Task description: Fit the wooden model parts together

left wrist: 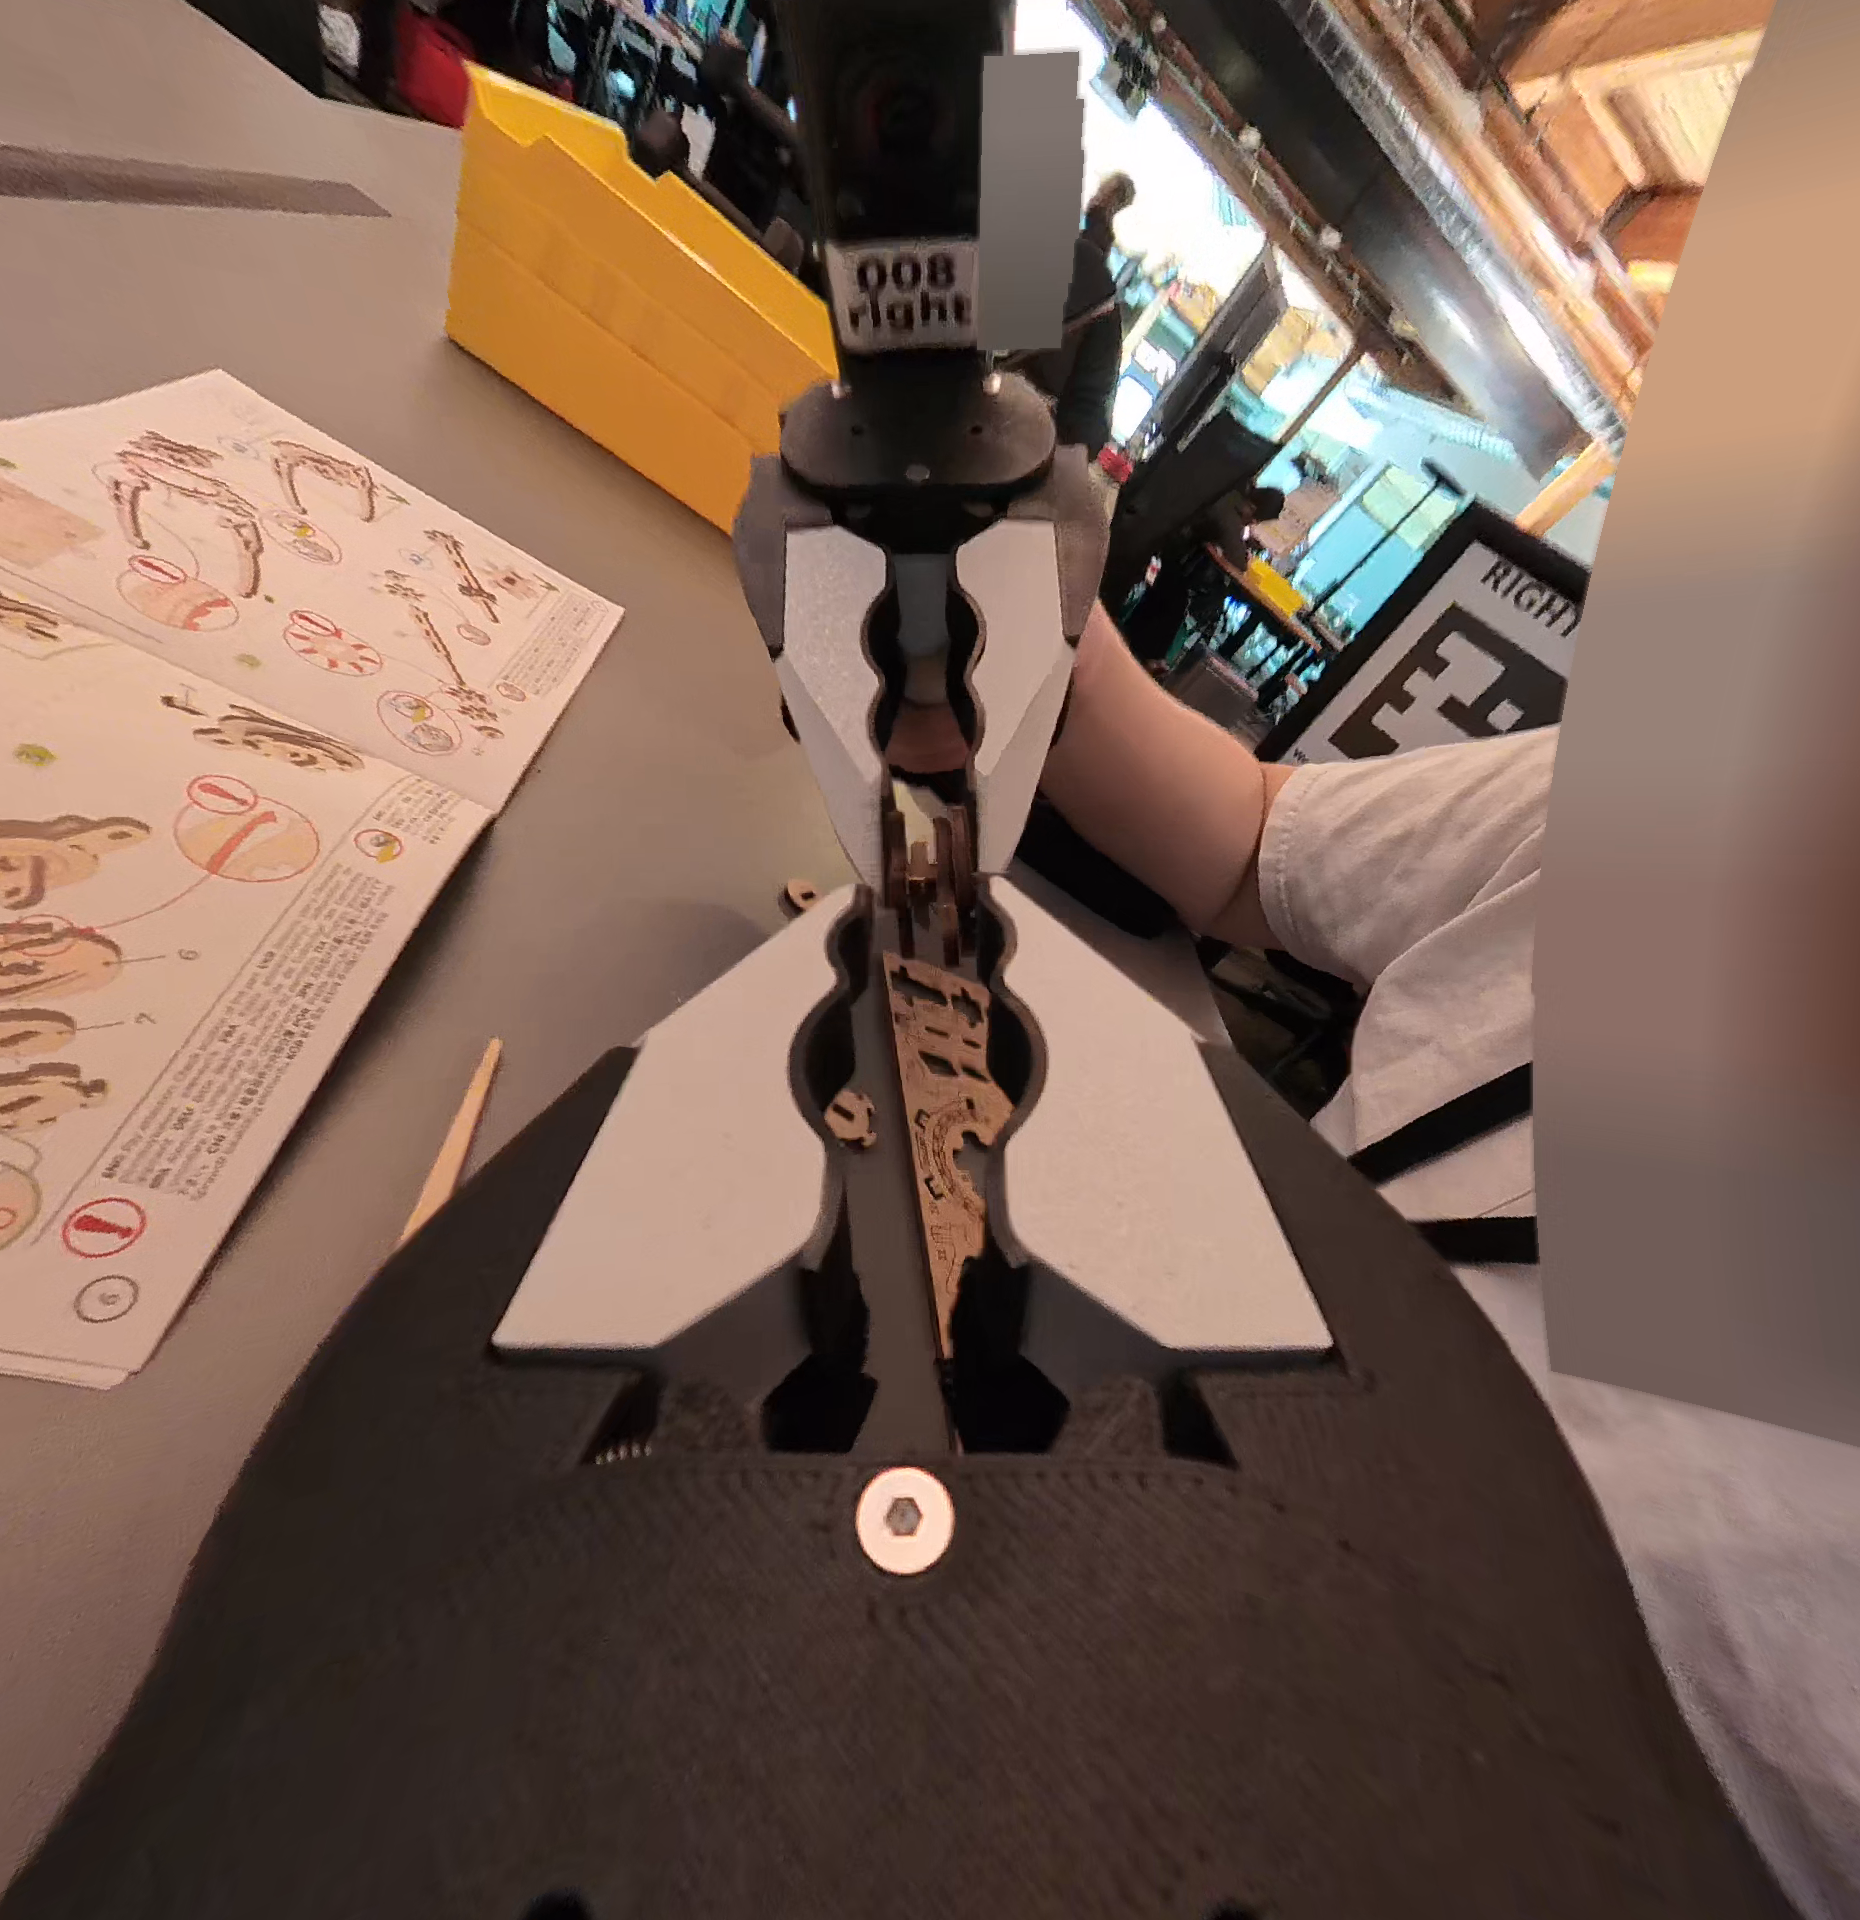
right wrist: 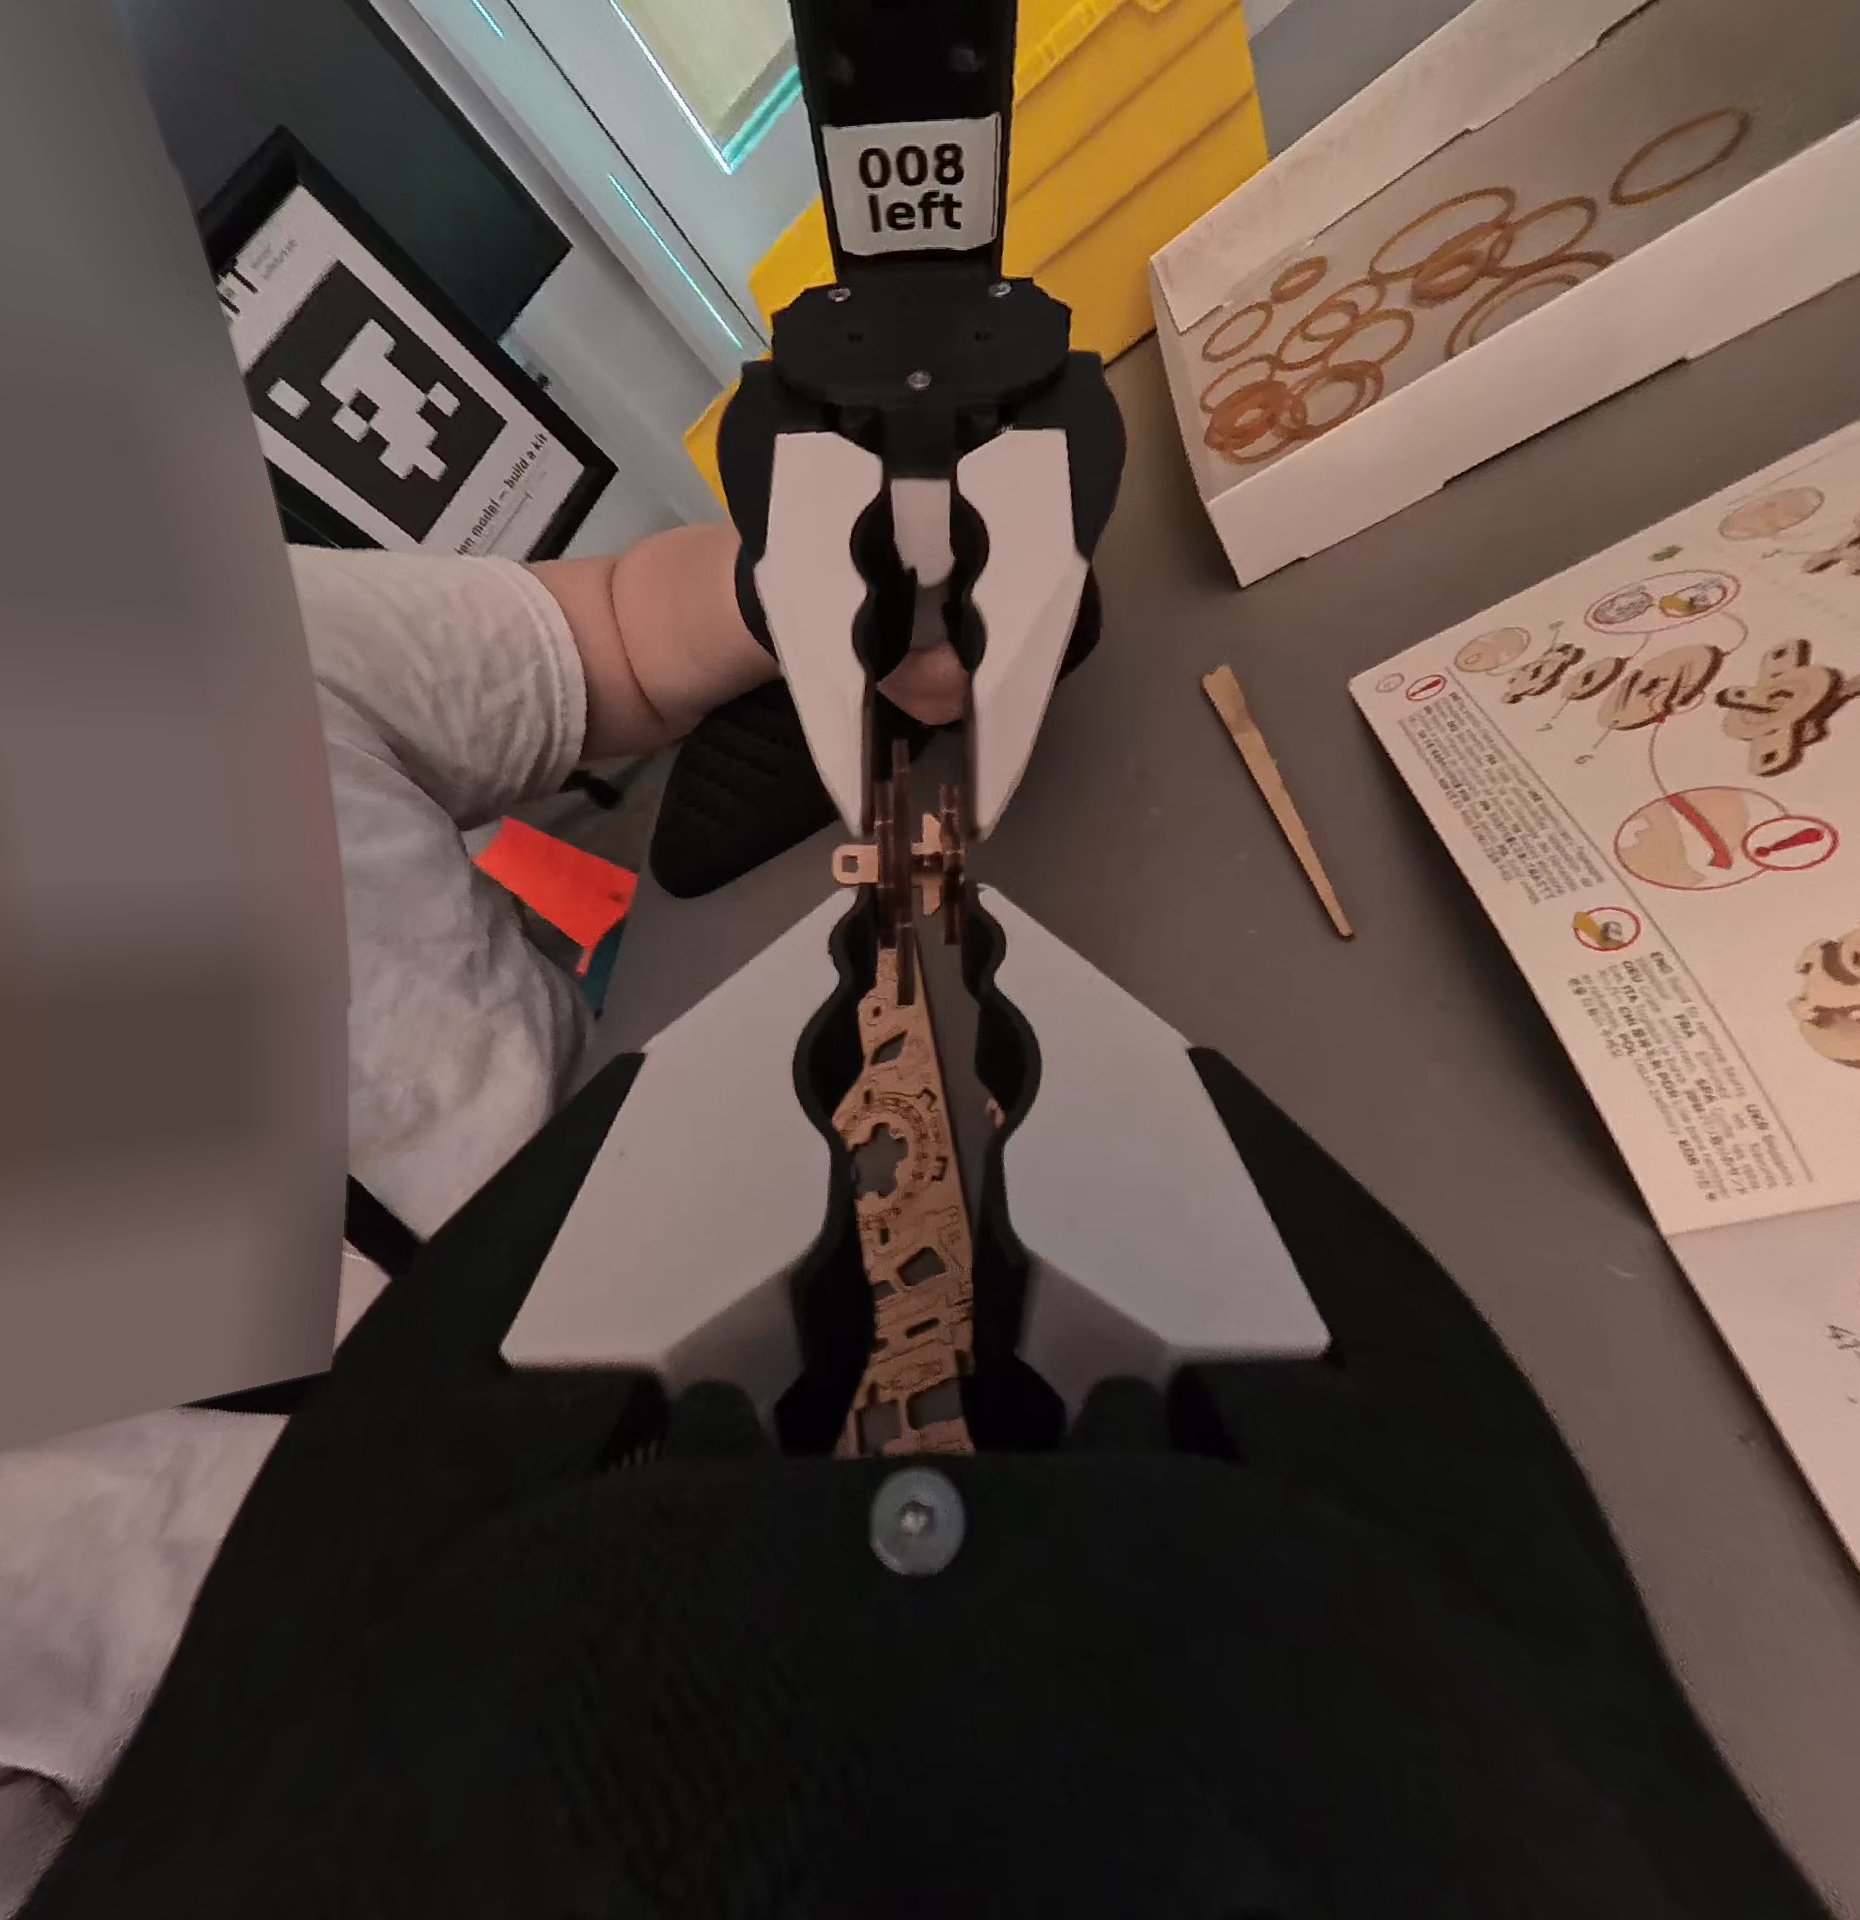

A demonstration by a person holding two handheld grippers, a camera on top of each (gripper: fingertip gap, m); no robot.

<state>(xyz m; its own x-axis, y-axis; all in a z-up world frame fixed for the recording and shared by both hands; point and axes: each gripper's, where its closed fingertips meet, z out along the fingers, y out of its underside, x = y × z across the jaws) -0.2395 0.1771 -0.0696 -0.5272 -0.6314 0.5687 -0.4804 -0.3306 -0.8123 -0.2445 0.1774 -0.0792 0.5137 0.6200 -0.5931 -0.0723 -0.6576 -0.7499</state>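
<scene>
The wooden model [left wrist: 947, 1122] is a stack of thin engraved plates seen edge-on, held in the air over the grey table [left wrist: 614, 935]. My left gripper [left wrist: 926, 904] is shut on one end of it, and the plate runs back between its fingers. My right gripper [left wrist: 931, 857] faces it tip to tip and is shut on the other end. In the right wrist view the model [right wrist: 905, 1195] lies between the fingers of my right gripper [right wrist: 915, 899], and my left gripper [right wrist: 921, 826] clamps the far end. The joint between the parts is partly hidden by the fingertips.
An instruction sheet [left wrist: 230, 831] [right wrist: 1632, 883] lies open on the table. A wooden stick [left wrist: 458, 1143] [right wrist: 1279, 800] lies beside it. A yellow bin [left wrist: 614, 291] and a white box of rings [right wrist: 1425, 312] stand farther back. Small loose wooden pieces [left wrist: 851, 1117] lie under the grippers. A person's arm [left wrist: 1165, 790] is close. My left and right fingertips are right by each other. Both grippers' tips are roughly 10 cm from the wooden stick [right wrist: 1279, 800].
</scene>
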